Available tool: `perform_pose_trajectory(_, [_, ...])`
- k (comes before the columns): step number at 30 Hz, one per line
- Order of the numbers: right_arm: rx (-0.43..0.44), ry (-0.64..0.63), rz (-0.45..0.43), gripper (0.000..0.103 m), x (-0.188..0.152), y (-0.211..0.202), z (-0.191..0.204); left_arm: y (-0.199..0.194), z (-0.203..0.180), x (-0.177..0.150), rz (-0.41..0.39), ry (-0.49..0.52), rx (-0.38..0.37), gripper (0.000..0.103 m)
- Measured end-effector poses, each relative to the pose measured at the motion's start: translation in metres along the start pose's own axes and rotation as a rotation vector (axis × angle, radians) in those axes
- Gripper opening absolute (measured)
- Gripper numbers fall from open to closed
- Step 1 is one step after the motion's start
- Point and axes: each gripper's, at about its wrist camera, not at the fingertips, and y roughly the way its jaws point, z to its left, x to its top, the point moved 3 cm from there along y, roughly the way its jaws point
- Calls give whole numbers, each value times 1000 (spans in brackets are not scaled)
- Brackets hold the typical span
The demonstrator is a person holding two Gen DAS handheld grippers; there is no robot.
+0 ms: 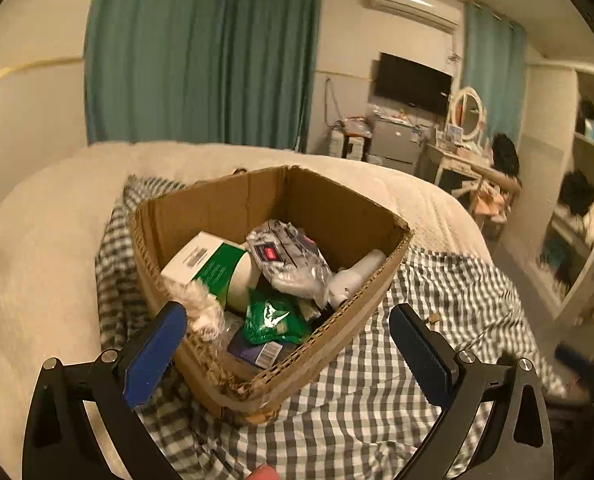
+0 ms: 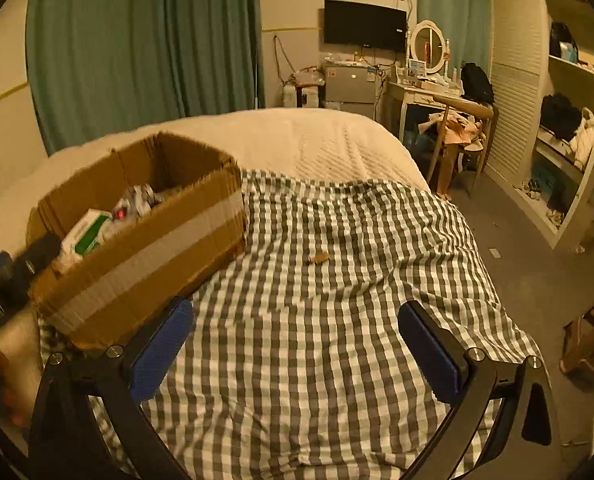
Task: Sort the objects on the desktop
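A cardboard box (image 1: 337,216) sits on a checked cloth (image 1: 357,400) on the bed. Inside lie a white-and-green carton (image 1: 205,260), a crinkled silver packet (image 1: 289,256), a green pouch (image 1: 275,318), a white bottle (image 1: 357,276) and a fluffy beige wad (image 1: 201,308) at the near rim. My left gripper (image 1: 289,344) hangs open just above the box's near corner, nothing between its fingers. In the right wrist view the box (image 2: 145,256) stands at the left, and my right gripper (image 2: 295,344) is open over bare checked cloth (image 2: 337,320). A small brown scrap (image 2: 319,258) lies on the cloth.
The cream bedspread (image 2: 317,140) stretches behind the cloth. Green curtains (image 1: 201,52) hang at the back. A dressing table with a round mirror (image 2: 427,46), a chair (image 2: 457,128), a wall television (image 2: 363,26) and open shelves (image 2: 569,100) stand at the right. A wooden stool (image 2: 593,340) is beside the bed.
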Motion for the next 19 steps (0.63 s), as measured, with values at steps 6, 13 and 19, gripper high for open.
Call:
perform_pose_trajectory(6, [-9,-40,-31,102,20,5,2,13,9,-2,26,-57,-10,103])
perform_pose_trajectory(13, [3,-43,-13,102,13,11,13,21,11,-5,51,-79,-37,103])
perform_pose_trajectory(19, [26,-29,4,102,7,12,18,20,7,-7,50,-70,-52,103])
